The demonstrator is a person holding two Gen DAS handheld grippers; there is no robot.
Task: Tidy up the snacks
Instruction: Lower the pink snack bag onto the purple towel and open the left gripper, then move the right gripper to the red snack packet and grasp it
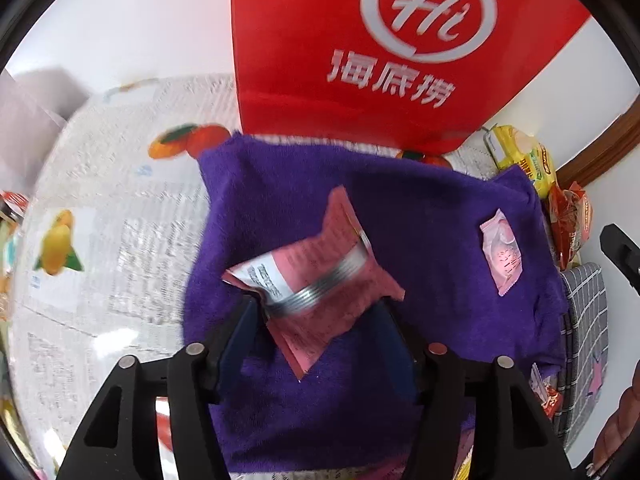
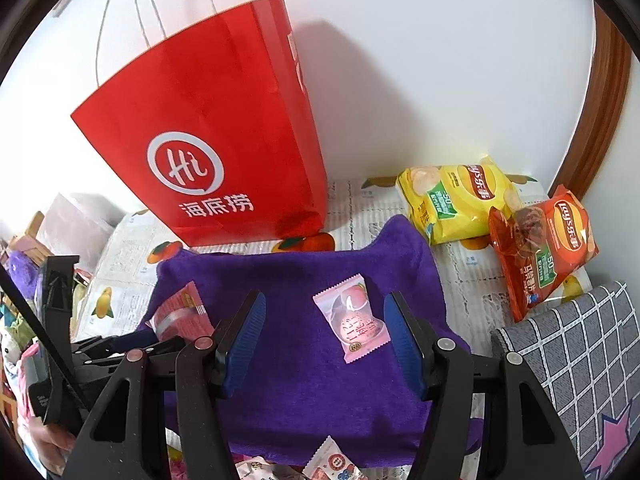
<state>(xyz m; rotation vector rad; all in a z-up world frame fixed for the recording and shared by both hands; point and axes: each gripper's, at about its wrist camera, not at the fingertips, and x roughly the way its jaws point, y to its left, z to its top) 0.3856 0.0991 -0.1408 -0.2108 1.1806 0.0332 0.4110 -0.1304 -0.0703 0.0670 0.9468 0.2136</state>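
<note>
Left gripper (image 1: 316, 304) clenches the crinkly dark-pink foil snack packet (image 1: 316, 276) above the purple fleece cloth (image 1: 420, 220), seemingly bound for the far red paper bag (image 1: 360, 60), while right gripper (image 2: 324, 336) hangs with jaws released around the small pale-pink peach candy sachet (image 2: 354, 318).

pink snack packet (image 1: 316, 276) lifted, small pink candy (image 2: 352, 316) flat

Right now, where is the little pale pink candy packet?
The pale pink candy packet lies flat on the purple cloth, between the open right gripper's fingers, in front of the red paper bag.
</note>
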